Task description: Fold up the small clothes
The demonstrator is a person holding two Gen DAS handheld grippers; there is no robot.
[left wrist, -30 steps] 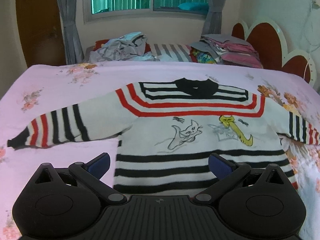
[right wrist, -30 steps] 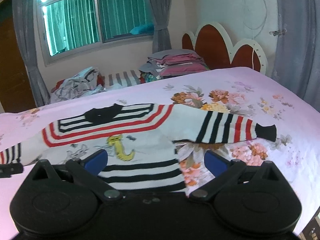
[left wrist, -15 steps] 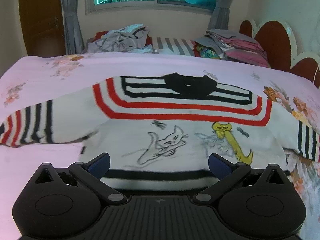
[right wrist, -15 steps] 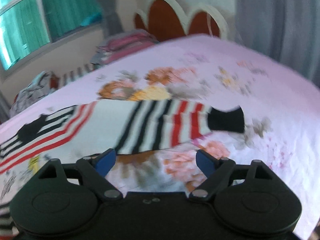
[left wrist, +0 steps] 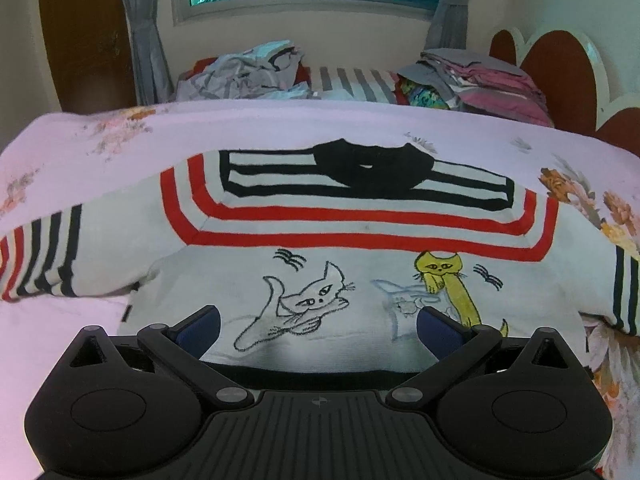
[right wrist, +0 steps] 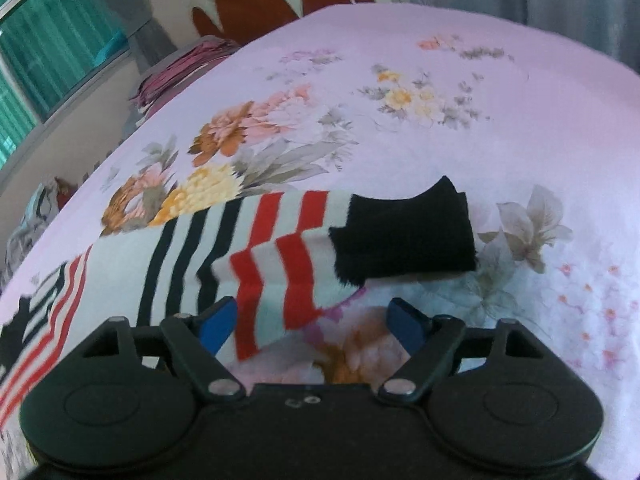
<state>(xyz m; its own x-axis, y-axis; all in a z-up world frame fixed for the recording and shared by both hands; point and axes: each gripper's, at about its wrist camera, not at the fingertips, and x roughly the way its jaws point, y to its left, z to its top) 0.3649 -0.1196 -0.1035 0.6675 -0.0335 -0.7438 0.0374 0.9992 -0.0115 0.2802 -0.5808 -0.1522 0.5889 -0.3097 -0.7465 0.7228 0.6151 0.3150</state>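
Right claw [right wrist: 310, 326], jaws parted and just now narrowing, straddles the lower edge of the sweater's striped right sleeve [right wrist: 276, 264] a little short of the black cuff [right wrist: 404, 236]; the blue pads do not yet press on the knit, so nothing is held. Left claw [left wrist: 318, 326], jaws wide and empty, hovers over the sweater [left wrist: 360, 224] below its black collar [left wrist: 372, 162], above the drawn cats. The sweater lies face up and spread flat on the pink floral bed sheet [right wrist: 400, 92], both sleeves out sideways from the collar.

Risks, as judged from this position: a closure this near the sleeve's edge may catch only a thin lip of knit, which would slip out when lifted; a closure pressed too low may pinch the sheet together with the sleeve and drag it. A sleeve carried across toward the collar with the body unheld may pull the whole sweater askew and crease the fold.
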